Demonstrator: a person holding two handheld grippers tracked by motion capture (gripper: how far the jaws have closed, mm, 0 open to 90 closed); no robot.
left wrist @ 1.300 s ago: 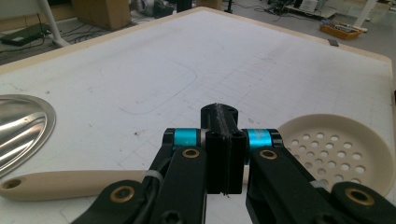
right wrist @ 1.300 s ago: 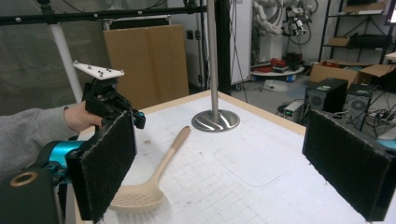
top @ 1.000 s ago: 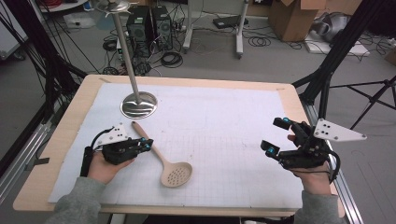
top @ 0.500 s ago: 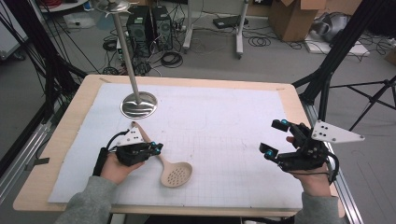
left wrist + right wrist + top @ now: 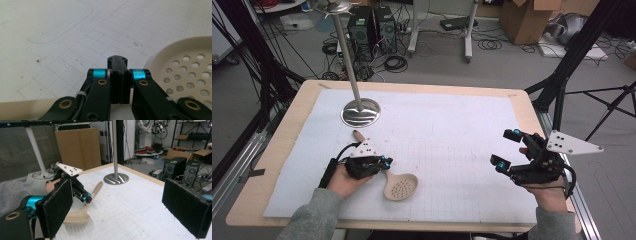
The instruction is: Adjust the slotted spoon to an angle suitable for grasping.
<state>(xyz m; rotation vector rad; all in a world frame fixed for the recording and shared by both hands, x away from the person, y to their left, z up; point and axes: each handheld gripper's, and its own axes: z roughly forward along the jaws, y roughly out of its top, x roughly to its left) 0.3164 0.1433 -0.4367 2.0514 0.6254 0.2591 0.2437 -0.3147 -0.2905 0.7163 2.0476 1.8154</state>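
in the high view the left claw (image 5: 384, 162) is hovering low over the handle of a beige slotted spoon (image 5: 400, 186), its jaws clenched together with nothing visibly between them. the spoon is lying flat on the white gridded mat (image 5: 437, 125) that is covering the wooden surface (image 5: 277, 150), its perforated bowl pointing toward the person and its handle end poking out beyond the claw, toward the round steel base of a stand (image 5: 360, 111). the stand is sitting well apart from the spoon, near the far left of the mat. the right claw (image 5: 507, 148) is waiting over the right side of the mat, jaws spread wide and released – likely parked out of the way while the left one is working.

in the left gripper view the left claw (image 5: 117, 60) is showing its two black jaws pressed flat against each other, with bare mat ahead of them. the slotted spoon's bowl (image 5: 190, 72) is lying just beside the jaws, at the right, so the claw is not grasping it.

in the right gripper view the right claw (image 5: 115, 207) is showing its padded jaws standing far apart, holding nothing. beyond them the left claw (image 5: 86, 198) is sitting right over the spoon's handle (image 5: 96, 188) – whether it is touching the wood-coloured handle cannot be told from here. the stand (image 5: 116, 178) is rising behind, its pole upright.
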